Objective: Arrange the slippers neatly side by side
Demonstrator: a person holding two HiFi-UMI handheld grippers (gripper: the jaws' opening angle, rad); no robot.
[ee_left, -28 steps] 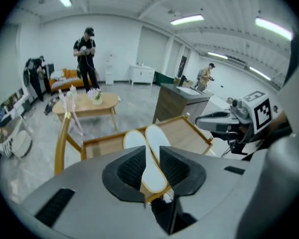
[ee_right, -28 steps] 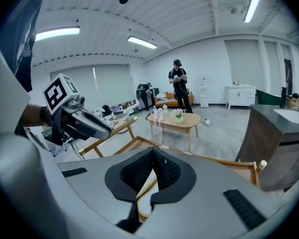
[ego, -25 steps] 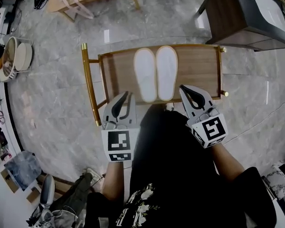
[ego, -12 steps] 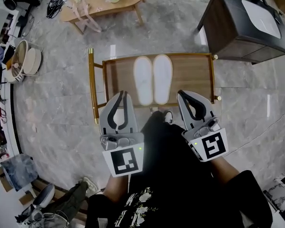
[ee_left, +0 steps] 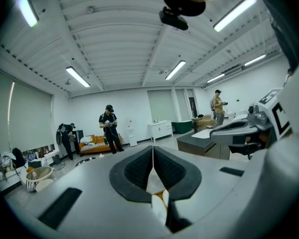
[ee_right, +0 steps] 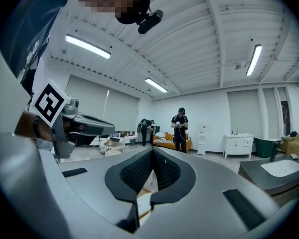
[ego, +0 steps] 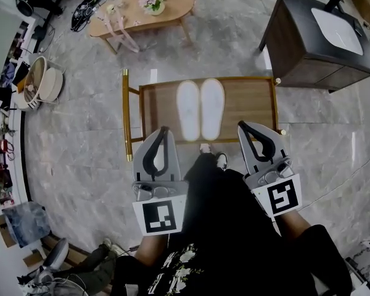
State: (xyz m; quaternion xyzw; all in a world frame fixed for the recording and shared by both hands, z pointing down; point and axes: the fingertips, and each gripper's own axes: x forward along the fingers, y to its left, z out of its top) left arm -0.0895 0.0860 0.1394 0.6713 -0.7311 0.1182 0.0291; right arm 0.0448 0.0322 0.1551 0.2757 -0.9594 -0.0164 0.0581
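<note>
Final step: slippers [ego: 200, 110] paired on bench [ego: 246, 100], looks done.
Your left gripper [ego: 164, 130] just closed empty, right gripper [ego: 242, 126] closed empty too; back away.

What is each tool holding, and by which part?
Nothing: left tool and right tool are both shut, empty; the white slippers lie on the wooden table.

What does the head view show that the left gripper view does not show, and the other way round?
Only the head view plainly shows the two white slippers lying side by side on the wooden table, and an oval coffee table. Only the left gripper view shows ceiling lights, an orange sofa and standing people. Both show the left gripper, shut and empty, and the right gripper.
</note>
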